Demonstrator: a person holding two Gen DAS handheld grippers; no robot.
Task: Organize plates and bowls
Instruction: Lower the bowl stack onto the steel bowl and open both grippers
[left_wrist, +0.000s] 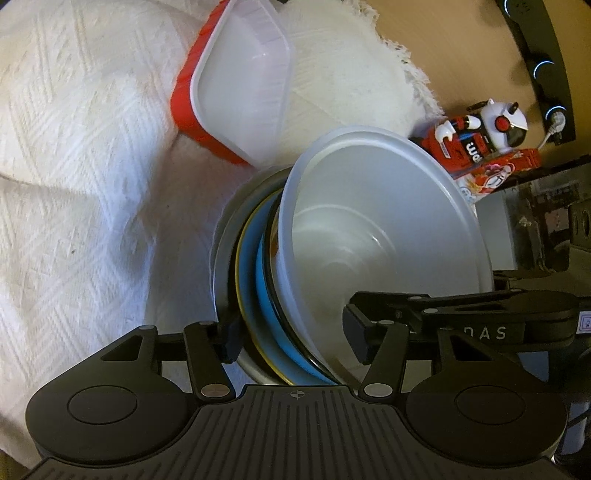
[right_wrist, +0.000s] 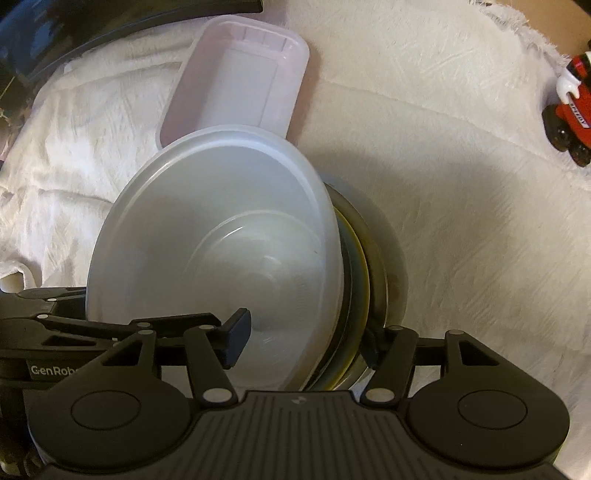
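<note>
Stack of plates and bowl | both hand-held grippers clamp it | rectangular tub behind | toy robot beside

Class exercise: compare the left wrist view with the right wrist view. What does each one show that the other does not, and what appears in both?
Only the left wrist view shows the red tray under the clear rectangular container, the blue plate edge in the stack, and the black panel of lit knobs.

Only the right wrist view shows the dark curved object top left.

Both show the translucent bowl, the toy robot and the white cloth.
</note>
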